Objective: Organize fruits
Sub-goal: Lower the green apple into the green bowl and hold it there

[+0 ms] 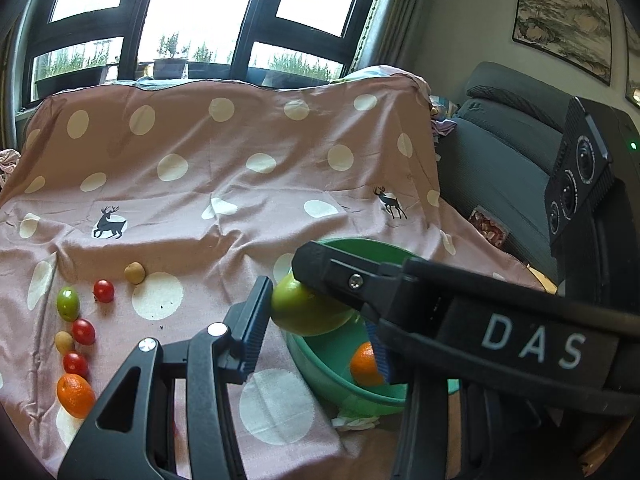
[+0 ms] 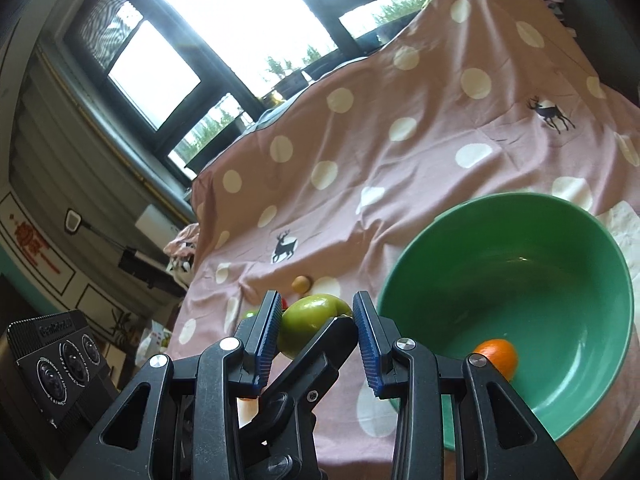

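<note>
Two jaw sets pinch one green apple (image 2: 310,320) together beside the green bowl (image 2: 600,240); smooth, firm, slippery, so squeeze mid-belly.

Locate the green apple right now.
The green apple is pinched between fingers of both grippers, just left of the green bowl's rim in the left wrist view, above the pink dotted cloth.

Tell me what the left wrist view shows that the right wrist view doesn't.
Only the left wrist view: a loose orange on the cloth, the tomatoes lined up in the open above it, and a painting.
Only the right wrist view: the whole inside of the bowl and the wall left of the window.
Both: the apple, the bowl, the bowl orange and the cloth.
</note>
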Demonstrator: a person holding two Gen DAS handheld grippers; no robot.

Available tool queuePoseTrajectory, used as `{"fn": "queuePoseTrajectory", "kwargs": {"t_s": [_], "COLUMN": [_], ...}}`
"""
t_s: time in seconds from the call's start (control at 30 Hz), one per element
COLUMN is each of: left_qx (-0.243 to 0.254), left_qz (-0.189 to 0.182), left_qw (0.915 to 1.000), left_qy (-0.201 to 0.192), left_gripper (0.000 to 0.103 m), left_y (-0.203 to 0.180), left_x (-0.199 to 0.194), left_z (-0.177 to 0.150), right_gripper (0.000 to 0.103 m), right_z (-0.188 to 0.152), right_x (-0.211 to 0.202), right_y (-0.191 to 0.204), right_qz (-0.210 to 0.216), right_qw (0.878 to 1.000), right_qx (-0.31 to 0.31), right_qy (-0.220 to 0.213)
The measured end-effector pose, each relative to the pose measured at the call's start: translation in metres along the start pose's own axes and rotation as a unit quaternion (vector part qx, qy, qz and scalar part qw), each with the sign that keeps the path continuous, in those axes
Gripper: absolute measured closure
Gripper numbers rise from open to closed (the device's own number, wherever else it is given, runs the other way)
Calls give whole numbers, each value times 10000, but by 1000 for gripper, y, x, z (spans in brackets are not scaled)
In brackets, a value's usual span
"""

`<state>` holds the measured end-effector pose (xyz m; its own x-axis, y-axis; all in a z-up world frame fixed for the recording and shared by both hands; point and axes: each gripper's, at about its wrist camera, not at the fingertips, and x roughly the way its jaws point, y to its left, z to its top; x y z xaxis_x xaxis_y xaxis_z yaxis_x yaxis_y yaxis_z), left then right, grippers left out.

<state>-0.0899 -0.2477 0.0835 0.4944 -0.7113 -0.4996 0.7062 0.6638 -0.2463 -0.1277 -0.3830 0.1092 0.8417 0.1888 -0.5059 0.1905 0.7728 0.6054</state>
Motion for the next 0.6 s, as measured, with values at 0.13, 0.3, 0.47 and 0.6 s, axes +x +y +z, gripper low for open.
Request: {"fn": "queuePoseTrajectory", "kwargs": {"t_s": [0.13,0.3,0.47,0.6], "left_qx": [53,76,103,119], "left_qz": [-49,-141,-199,-262], "left_qw": [10000,9998,9995,9991], "left_qy": [66,137,237,301], "left_gripper": [59,59,59,59], "left_y": [-6,-12,-16,-19], "left_x": [6,12,20,25], "left_z": [1,0,0,-1], "right_gripper": [64,64,64,64], "right_z": [3,4,4,5], "right_x": [-2,-6,-7,-8], "right_y": [-9,-19,-26,-32], "right_qz": [-48,-119,-187,-256], "right_qw": [9999,9996,9992,9988], "right_qx": [132,232,335,415], "right_qy": [-31,-66,-75,-68]}}
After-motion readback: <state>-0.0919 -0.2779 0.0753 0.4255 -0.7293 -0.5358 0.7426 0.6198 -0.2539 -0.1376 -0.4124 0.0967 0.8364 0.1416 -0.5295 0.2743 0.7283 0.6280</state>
